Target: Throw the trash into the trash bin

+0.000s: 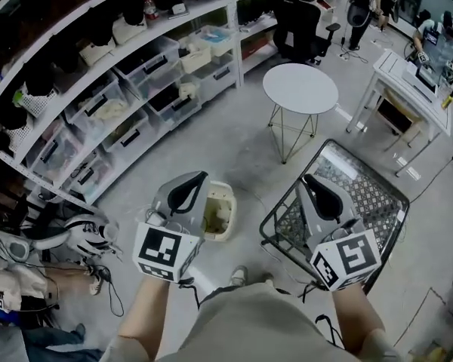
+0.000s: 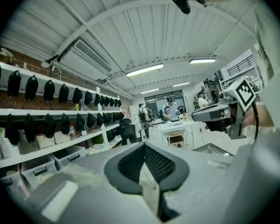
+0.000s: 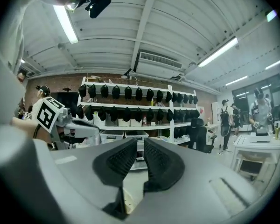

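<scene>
In the head view a small cream trash bin (image 1: 228, 191) stands on the grey floor just ahead of my feet, with yellowish trash (image 1: 214, 217) inside it. My left gripper (image 1: 199, 176) is raised in front of the bin and partly covers its left side; its jaws meet at the tips with nothing in them (image 2: 144, 144). My right gripper (image 1: 308, 178) is held up to the right over the wire mesh table. Its jaws (image 3: 140, 140) stand a narrow slit apart and hold nothing. Each gripper view catches the other gripper off to one side and looks level across the room.
A black wire mesh table (image 1: 381, 196) stands at my right. Beyond it are a round white table (image 1: 300, 87) and a white desk (image 1: 408, 78). Shelves with plastic boxes (image 1: 136, 104) run along the left. Cables and gear (image 1: 75, 236) lie at the near left. People stand at the back.
</scene>
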The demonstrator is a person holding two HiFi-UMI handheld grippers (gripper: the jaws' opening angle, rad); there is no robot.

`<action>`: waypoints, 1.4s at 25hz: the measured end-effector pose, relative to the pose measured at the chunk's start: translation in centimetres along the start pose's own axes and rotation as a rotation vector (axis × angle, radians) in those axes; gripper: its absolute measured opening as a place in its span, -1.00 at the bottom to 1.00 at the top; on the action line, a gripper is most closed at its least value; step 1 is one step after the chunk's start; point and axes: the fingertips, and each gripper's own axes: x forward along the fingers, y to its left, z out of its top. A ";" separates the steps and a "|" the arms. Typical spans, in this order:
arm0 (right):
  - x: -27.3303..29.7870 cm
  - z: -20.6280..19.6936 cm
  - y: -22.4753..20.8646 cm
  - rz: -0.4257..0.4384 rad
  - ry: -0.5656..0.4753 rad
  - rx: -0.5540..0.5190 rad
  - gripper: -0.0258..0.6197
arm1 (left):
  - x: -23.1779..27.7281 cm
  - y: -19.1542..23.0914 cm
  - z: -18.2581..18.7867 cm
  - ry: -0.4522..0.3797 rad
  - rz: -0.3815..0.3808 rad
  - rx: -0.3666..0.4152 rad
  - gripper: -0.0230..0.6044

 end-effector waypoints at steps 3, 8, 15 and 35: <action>-2.5 1.6 -1.4 -0.054 -0.034 -0.010 -0.77 | 0.8 -2.1 1.2 -0.017 -0.045 0.015 -0.92; -6.2 2.8 -3.3 -0.131 -0.052 -0.040 -0.82 | 2.0 -5.4 3.0 -0.050 -0.114 0.023 -0.92; -9.2 2.6 -5.1 -0.183 -0.036 -0.051 -0.91 | 3.3 -9.2 4.8 -0.078 -0.204 0.054 -0.92; -10.7 2.2 -6.3 -0.198 -0.037 0.008 -0.91 | 3.9 -11.5 4.4 -0.046 -0.262 0.017 -0.92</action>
